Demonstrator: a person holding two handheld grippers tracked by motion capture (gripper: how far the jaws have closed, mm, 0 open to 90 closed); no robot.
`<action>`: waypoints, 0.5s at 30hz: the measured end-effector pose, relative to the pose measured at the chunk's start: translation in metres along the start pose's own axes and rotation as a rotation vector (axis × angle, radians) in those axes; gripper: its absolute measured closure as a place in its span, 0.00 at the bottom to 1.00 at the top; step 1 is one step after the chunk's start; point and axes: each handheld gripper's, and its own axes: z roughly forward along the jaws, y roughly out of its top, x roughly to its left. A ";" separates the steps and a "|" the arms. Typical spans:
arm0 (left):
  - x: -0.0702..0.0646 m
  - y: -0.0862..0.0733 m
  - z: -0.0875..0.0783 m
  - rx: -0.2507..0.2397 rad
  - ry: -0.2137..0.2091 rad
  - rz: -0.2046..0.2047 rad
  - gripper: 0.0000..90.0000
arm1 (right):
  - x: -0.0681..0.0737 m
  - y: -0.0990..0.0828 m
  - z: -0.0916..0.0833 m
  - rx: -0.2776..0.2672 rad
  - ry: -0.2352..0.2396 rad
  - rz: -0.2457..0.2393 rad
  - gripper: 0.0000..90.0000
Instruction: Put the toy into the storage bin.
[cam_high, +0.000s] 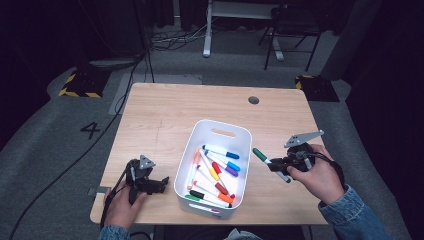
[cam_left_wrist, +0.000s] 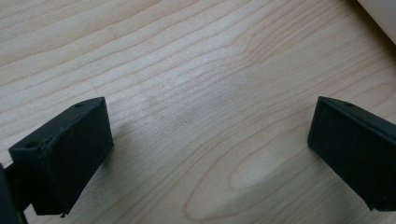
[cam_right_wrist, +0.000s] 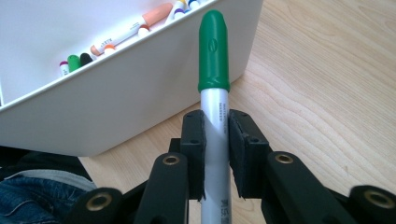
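Right tool (cam_right_wrist: 216, 154) clamping green marker (cam_right_wrist: 214, 51), white bin (cam_right_wrist: 116, 102) beside

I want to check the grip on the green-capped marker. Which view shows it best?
The right gripper view: the green-capped marker fills the frame, clamped at its white barrel. The high view shows it small, in the right gripper beside the white bin.

Matt wooden table (cam_high: 165, 115), glossy white plastic bin (cam_high: 200, 137).

Green-capped marker's (cam_right_wrist: 215, 116) lower barrel hidden between tool pads.
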 end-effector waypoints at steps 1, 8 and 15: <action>0.000 0.000 0.000 0.000 0.000 0.000 0.00 | 0.001 0.000 -0.002 -0.002 0.000 -0.004 0.86; 0.000 0.000 0.000 0.000 0.000 0.000 0.00 | 0.010 0.005 -0.015 -0.034 0.020 -0.027 0.86; 0.000 0.000 -0.001 0.002 0.005 0.000 0.00 | 0.023 0.018 -0.019 -0.062 0.057 -0.059 0.86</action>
